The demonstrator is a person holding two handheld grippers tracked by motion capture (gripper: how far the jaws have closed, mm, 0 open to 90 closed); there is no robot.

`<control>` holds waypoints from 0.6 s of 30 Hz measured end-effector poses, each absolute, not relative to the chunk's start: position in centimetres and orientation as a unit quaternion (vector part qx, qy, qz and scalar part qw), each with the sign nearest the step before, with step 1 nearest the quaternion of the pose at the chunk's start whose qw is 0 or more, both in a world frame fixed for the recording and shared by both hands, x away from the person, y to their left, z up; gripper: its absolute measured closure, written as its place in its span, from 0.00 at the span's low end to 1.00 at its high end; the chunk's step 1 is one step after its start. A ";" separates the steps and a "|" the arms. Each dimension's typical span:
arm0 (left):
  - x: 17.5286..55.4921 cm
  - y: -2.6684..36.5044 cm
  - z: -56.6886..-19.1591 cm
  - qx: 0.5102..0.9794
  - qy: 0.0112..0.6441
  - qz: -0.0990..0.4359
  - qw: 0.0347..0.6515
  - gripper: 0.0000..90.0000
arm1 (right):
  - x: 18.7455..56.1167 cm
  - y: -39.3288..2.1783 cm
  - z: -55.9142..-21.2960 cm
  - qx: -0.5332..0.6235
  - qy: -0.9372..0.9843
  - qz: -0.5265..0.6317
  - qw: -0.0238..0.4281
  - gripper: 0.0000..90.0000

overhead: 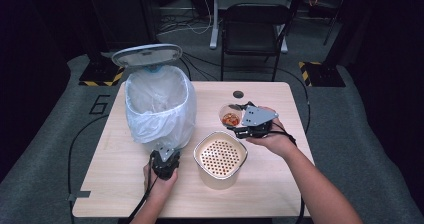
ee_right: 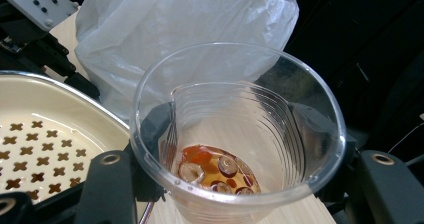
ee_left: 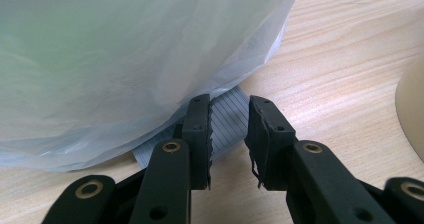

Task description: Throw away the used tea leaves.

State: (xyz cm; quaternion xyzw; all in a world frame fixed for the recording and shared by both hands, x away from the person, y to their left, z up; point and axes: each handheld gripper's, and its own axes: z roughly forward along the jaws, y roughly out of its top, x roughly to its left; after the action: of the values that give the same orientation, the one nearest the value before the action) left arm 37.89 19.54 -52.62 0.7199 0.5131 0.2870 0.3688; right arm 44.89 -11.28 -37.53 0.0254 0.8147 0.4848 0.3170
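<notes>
Your right tongs (ee_right: 235, 184) gripped the clear cup (ee_right: 237, 129) of fruit bits and liquid, held above the tabletop (overhead: 280, 169) beside the strainer bowl (overhead: 220, 156). Your left tongs (ee_left: 229, 134) sat clenched on the bin's pedal (ee_left: 227, 116), under the bagged bin (overhead: 159, 104).

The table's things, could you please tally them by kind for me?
Bins with a bag: 1
Strainer pots: 1
Clear cups: 1
Tongs: 2, left and right
Total: 5
</notes>
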 end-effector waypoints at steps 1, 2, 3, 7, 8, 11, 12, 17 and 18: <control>37.9 19.5 -52.6 0.720 0.513 0.287 0.369 0.79 | 44.8 -11.3 -37.5 0.018 0.816 0.481 0.320 0.43; 37.9 19.5 -52.7 0.718 0.514 0.288 0.371 0.79 | 44.7 -11.3 -37.5 0.013 0.816 0.479 0.323 0.43; 37.9 19.5 -52.6 0.720 0.513 0.287 0.369 0.79 | 44.7 -11.2 -37.5 0.008 0.816 0.477 0.325 0.43; 37.9 19.5 -52.6 0.720 0.513 0.287 0.369 0.79 | 44.1 -11.0 -37.7 -0.016 0.818 0.463 0.340 0.44; 37.9 19.5 -52.7 0.718 0.513 0.288 0.371 0.79 | 44.0 -10.9 -37.7 -0.023 0.818 0.458 0.347 0.44; 37.9 19.5 -52.7 0.718 0.514 0.287 0.371 0.79 | 43.4 -10.7 -37.8 -0.037 0.815 0.446 0.368 0.44; 37.9 19.5 -52.6 0.718 0.513 0.287 0.371 0.79 | 43.1 -10.6 -37.8 -0.045 0.815 0.438 0.377 0.44; 37.9 19.5 -52.6 0.718 0.514 0.286 0.372 0.79 | 41.6 -10.2 -38.0 -0.094 0.806 0.397 0.429 0.46; 37.9 19.5 -52.6 0.718 0.514 0.286 0.372 0.79 | 41.6 -10.2 -38.0 -0.094 0.806 0.397 0.429 0.46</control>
State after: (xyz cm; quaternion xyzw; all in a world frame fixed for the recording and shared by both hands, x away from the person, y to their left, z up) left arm 37.90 19.54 -52.65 0.7178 0.5143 0.2864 0.3717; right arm 41.62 -10.21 -38.05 -0.0944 0.8058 0.3965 0.4295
